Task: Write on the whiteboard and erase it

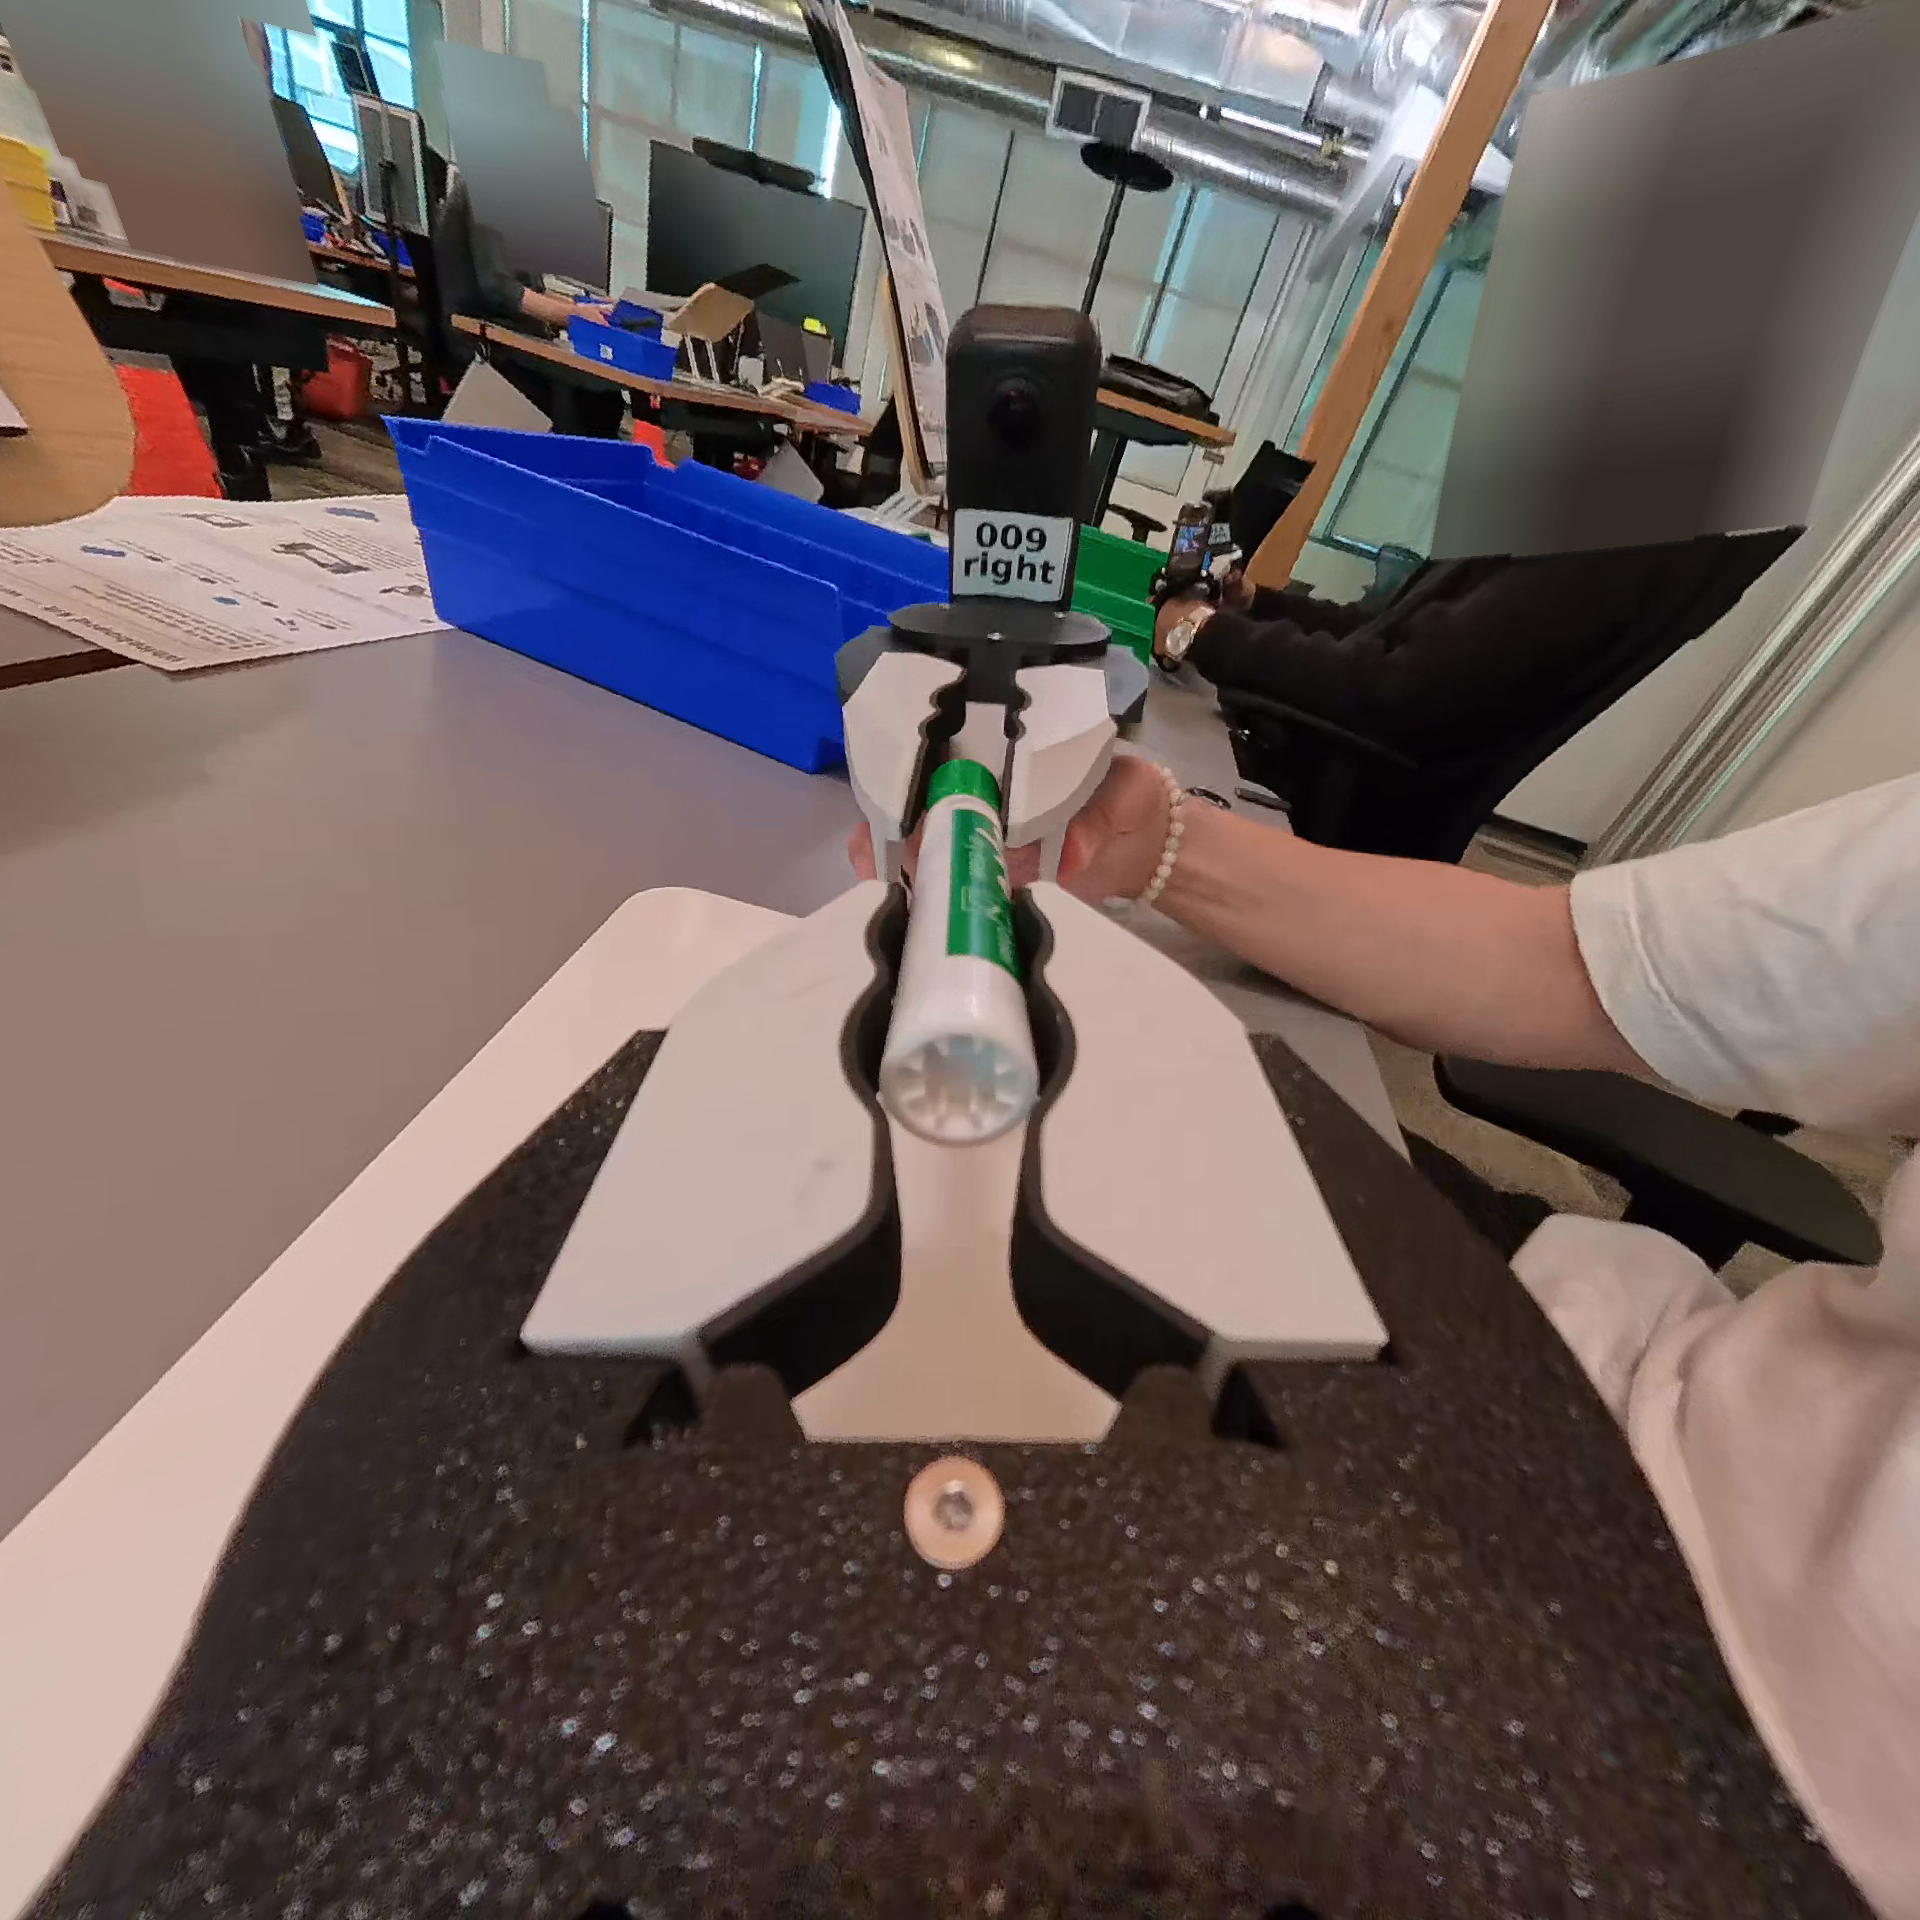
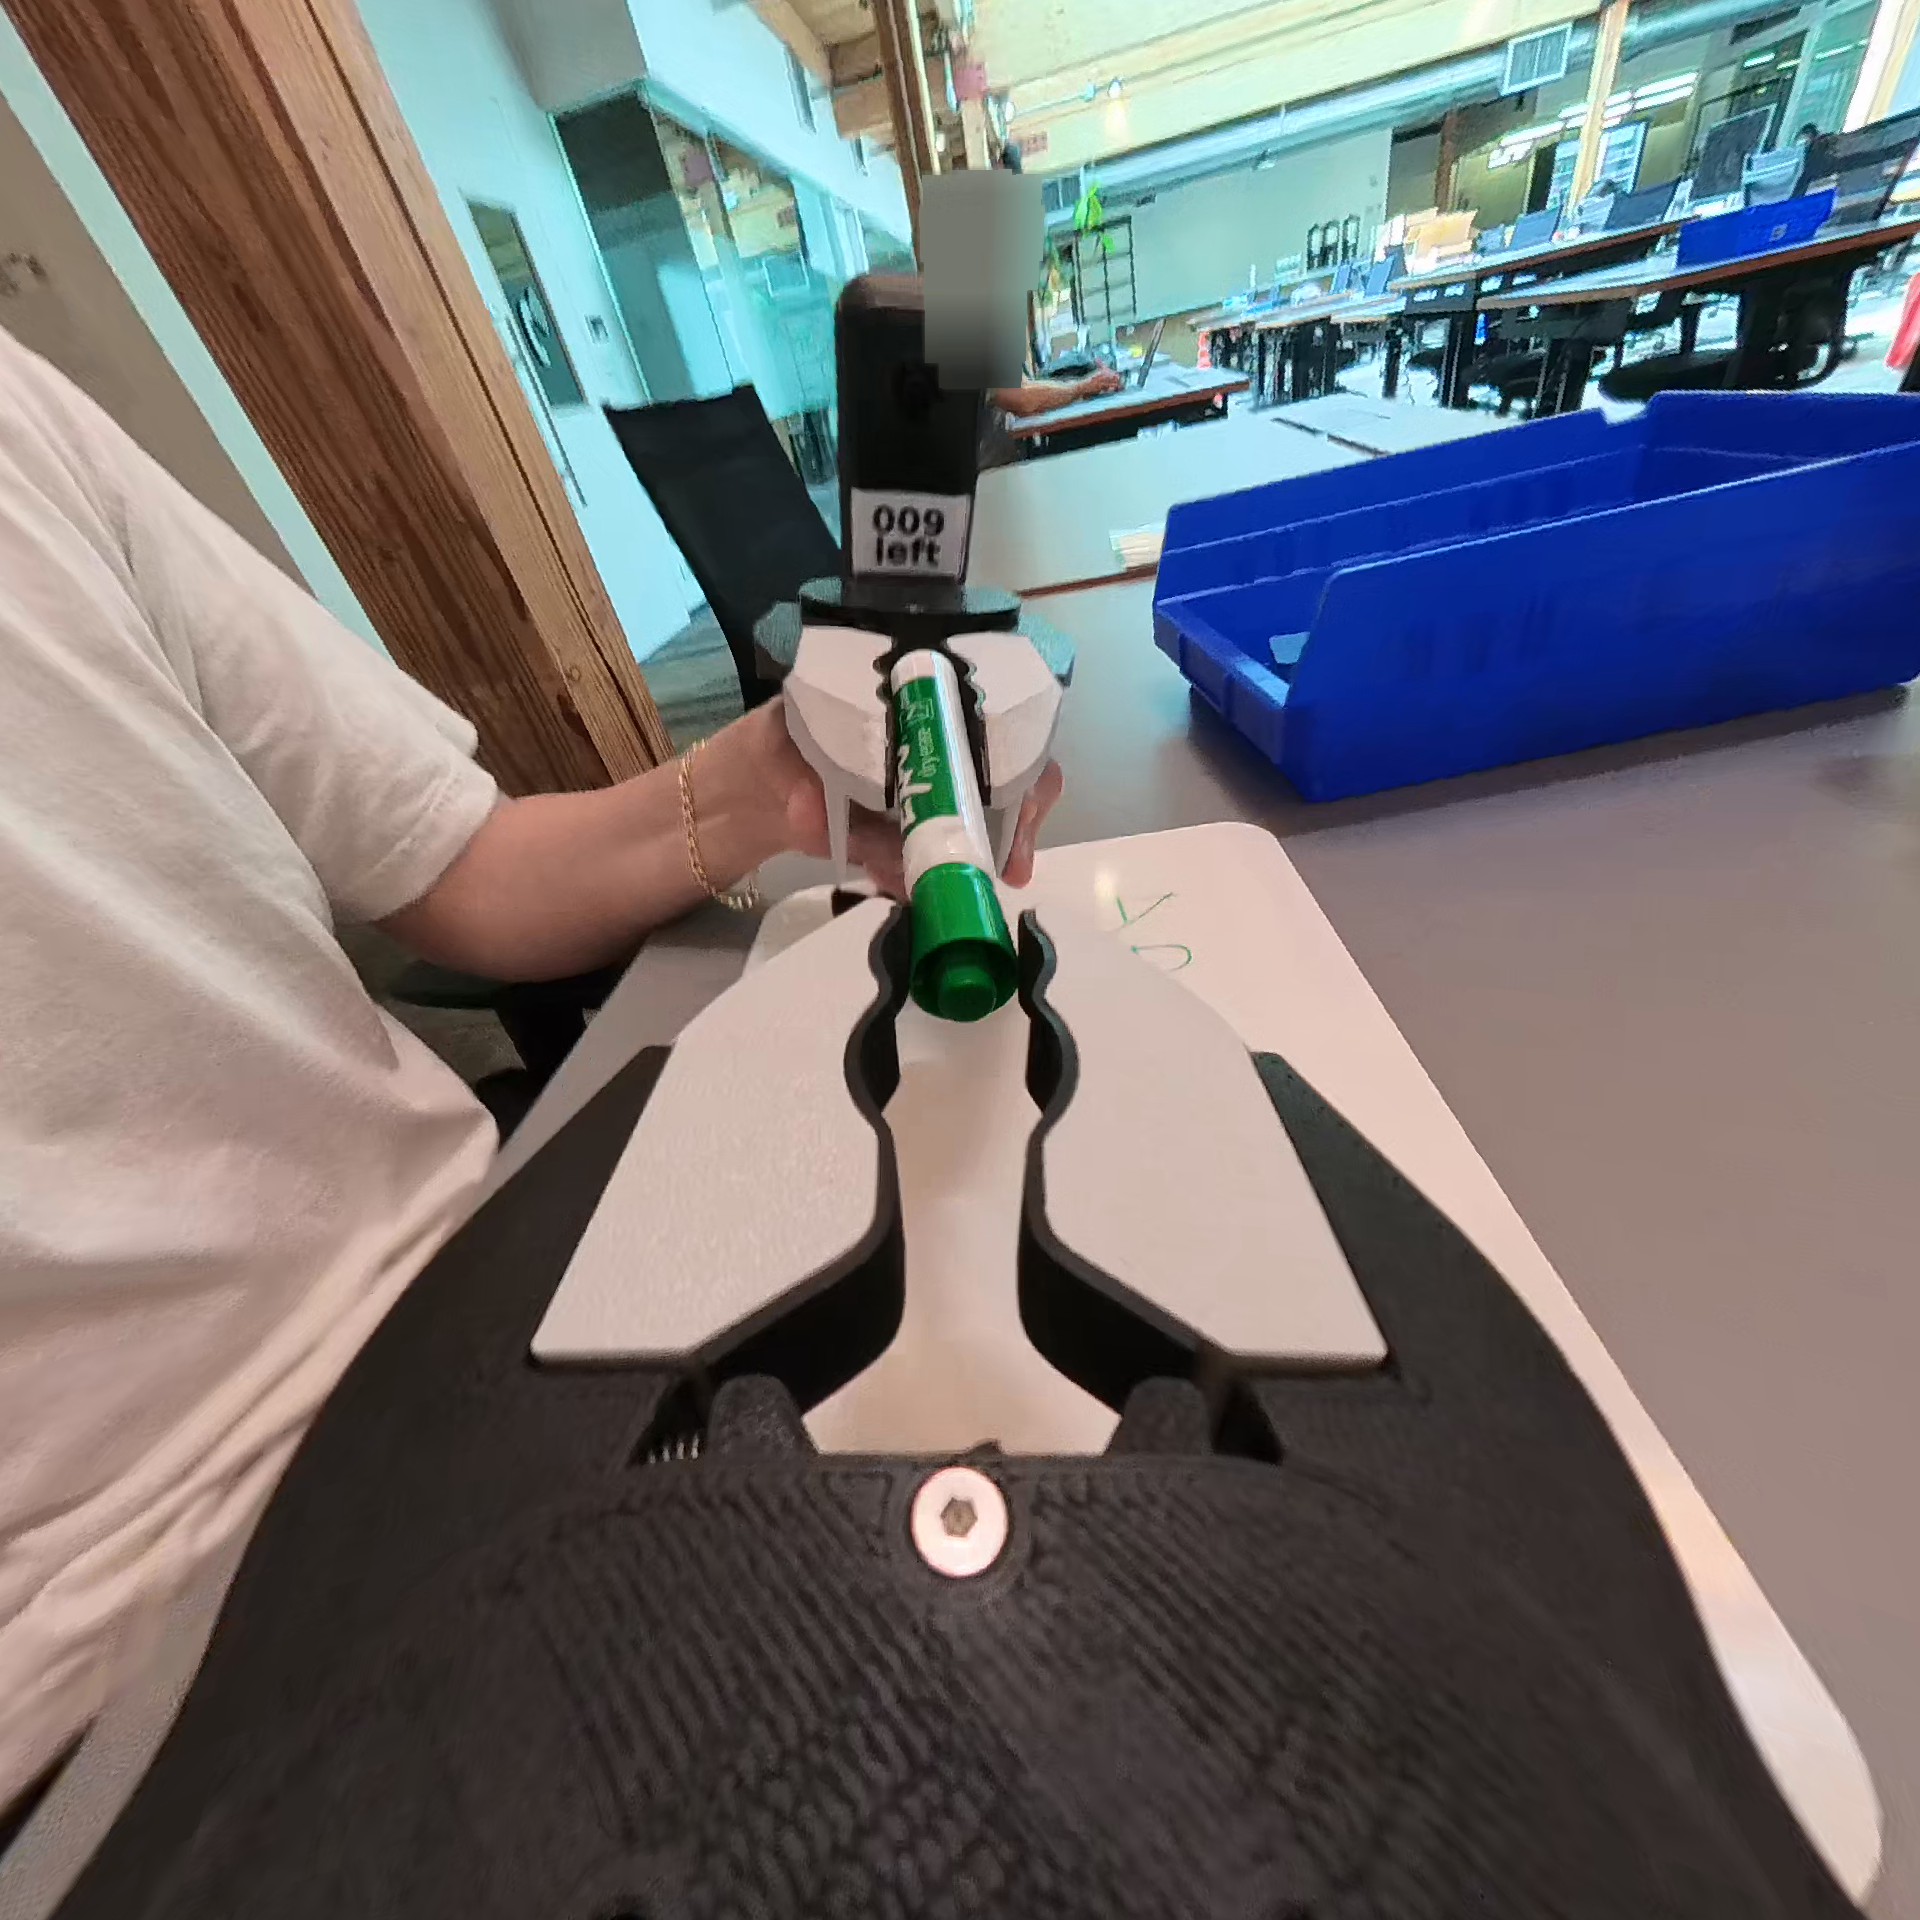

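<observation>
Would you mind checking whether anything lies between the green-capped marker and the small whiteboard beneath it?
Only its own green cap, clamped by the right gripper; the left gripper holds the white marker barrel above the white whiteboard.

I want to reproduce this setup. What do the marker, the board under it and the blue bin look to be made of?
The marker looks like smooth plastic: glossy white barrel, shiny green cap. The whiteboard seems a thin, glossy white panel with rounded corners, probably coated; its core is not visible. The blue bin appears to be moulded hard plastic with a slight sheen.
</observation>
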A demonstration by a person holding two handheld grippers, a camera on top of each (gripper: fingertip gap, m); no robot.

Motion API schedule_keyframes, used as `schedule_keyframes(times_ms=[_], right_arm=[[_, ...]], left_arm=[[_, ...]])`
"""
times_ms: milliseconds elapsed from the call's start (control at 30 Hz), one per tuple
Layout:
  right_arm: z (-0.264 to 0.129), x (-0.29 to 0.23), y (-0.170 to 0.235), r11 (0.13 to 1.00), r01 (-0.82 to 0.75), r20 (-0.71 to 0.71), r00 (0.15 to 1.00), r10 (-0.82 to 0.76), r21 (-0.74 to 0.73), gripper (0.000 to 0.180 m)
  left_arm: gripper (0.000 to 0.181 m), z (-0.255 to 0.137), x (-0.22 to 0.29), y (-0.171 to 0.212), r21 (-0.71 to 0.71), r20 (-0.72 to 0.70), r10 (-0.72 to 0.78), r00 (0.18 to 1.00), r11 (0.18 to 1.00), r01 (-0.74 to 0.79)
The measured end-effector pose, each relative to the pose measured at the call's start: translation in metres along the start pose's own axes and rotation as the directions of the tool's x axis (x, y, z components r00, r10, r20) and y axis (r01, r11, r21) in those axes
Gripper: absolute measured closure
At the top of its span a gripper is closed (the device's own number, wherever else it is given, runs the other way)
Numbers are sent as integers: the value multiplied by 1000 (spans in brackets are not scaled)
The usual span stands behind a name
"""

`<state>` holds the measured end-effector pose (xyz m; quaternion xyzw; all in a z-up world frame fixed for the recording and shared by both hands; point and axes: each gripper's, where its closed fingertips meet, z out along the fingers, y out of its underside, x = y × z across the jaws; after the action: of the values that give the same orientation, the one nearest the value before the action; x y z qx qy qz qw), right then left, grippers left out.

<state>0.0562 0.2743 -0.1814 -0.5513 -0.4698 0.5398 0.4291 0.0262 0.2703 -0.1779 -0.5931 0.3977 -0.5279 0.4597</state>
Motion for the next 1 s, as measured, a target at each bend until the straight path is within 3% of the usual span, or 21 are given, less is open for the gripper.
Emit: schedule_keyframes(times_ms=[133,400,533,633,733,833,933,1000], right_arm=[[0,-5,6,988,124,-10,992,-126,-97,159],[0,-9,-6,981,146,-78,985,-156,-127,160],[-9,-4,-19,980,152,-188,967,-174,-126,160],[-48,3,-42,987,154,-373,914,-160,-46,160],[-129,12,-72,982,186,-643,756,-126,25,160],[-237,24,-96,977,180,-883,470,14,111,159],[-328,44,-89,993,111,-991,129,32,46,159],[-359,61,-73,999,13,-999,12,34,35,159]], left_arm=[[161,0,4,3,-27,-28,7,1000,1000,-8],[161,-2,7,-6,29,-43,14,999,999,-13],[136,-6,-2,-14,62,43,18,999,998,-20],[125,-13,-7,-19,70,87,53,995,996,-60],[123,-19,-13,-21,82,119,53,991,995,-63],[125,-19,-15,-22,109,101,6,995,994,-17],[127,-14,-14,-18,115,62,-34,997,993,27],[128,-12,-14,-15,100,54,-40,998,994,35]])
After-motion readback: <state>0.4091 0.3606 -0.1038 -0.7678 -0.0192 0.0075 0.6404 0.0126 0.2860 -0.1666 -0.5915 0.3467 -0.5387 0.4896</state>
